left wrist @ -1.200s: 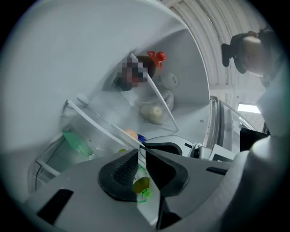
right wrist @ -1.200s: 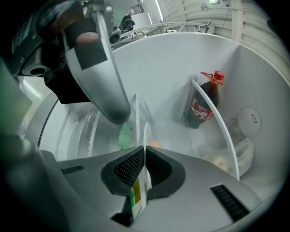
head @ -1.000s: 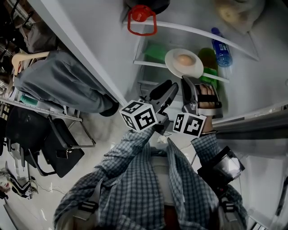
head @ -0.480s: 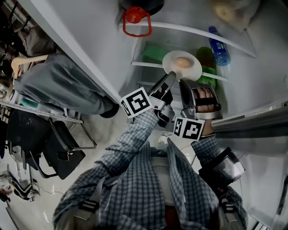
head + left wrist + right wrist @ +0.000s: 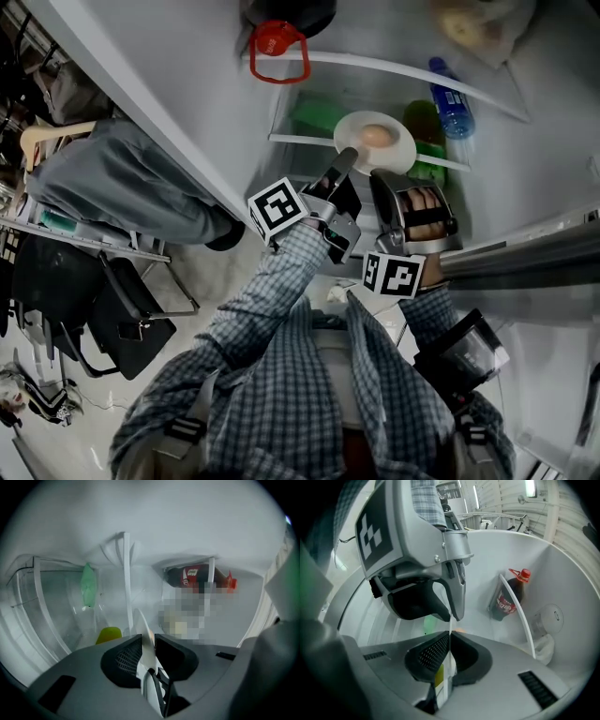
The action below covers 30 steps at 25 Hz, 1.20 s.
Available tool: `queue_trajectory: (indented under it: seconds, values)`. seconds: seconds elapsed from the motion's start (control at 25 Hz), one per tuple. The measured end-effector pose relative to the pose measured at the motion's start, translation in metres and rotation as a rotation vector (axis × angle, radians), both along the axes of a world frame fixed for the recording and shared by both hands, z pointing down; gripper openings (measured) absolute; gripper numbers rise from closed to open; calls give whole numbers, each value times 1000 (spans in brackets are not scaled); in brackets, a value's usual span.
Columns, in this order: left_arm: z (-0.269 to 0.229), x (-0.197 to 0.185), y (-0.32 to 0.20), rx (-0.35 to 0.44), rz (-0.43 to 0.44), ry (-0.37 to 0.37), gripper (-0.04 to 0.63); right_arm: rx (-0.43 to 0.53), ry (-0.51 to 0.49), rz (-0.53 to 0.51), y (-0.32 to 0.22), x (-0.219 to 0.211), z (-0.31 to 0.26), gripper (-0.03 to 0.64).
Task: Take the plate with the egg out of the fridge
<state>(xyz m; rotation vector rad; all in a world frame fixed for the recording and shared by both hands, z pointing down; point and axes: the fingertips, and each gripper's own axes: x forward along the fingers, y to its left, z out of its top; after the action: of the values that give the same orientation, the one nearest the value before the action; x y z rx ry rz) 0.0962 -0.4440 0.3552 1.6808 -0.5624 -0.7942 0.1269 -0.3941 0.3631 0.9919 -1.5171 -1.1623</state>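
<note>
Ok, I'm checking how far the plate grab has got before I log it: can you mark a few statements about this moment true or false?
1. An egg lies on the plate. True.
2. A dark, red-capped bottle stands in the fridge. True.
3. The plate is already out of the fridge. False: it sits at the shelf inside.
4. The right gripper is empty. False: it is shut on the plate's rim.
5. The plate's rim is between the left gripper's jaws. True; they have just been closing on it.

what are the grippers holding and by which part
The plate, by its near rim: the right gripper clamps it, and the left gripper has just been closing its fingers on it.
</note>
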Motion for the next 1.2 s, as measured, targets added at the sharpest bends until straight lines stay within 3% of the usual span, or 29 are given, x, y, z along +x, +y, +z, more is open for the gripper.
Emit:
queue_trajectory:
  seconds: [0.44,0.56,0.64,0.88,1.0,1.2]
  values:
    - [3,-2,-2,-58,-20,25,78,11,62,-16,11,4,1,20]
    - [8,-6,-3,-68,-35,31,78,-18,-41,8,19,11,-1,19]
    - [7,-7,-3,-70,-39,53,78,-91,-243,50,22,18,0,19]
    - [3,-7,-4,-71,-47,117,78,-437,-1145,161,23,43,-1,18]
    - [4,-7,-4,-70,-47,119,78,-578,-1459,135,22,46,0,20]
    - [3,-8,-4,-65,-51,124,78,-700,-2004,81,14,60,-11,55]
